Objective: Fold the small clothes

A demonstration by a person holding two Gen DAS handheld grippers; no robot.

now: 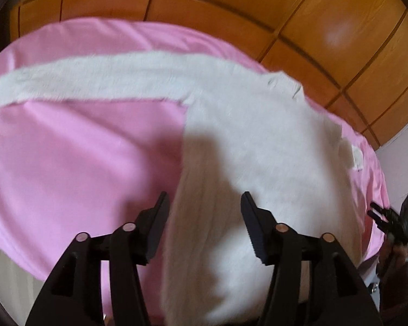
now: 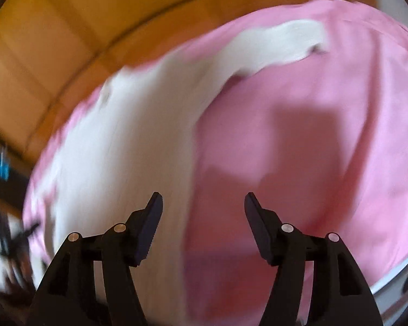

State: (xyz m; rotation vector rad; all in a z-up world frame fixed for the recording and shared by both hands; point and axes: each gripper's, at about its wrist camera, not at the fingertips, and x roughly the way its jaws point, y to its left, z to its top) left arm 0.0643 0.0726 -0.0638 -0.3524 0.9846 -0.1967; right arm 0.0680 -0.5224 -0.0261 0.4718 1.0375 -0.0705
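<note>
A white fuzzy sweater lies flat on a pink sheet. One long sleeve stretches out to the left. My left gripper is open and empty, hovering over the sweater's lower left edge. In the right wrist view the same sweater lies left of centre, with its other sleeve reaching to the upper right. My right gripper is open and empty above the sweater's right edge. The right gripper also shows at the far right of the left wrist view.
Wooden panelled furniture stands behind the pink sheet. The sheet's near edge drops off at the bottom left. A white label lies by the sweater's right side. The right wrist view is blurred.
</note>
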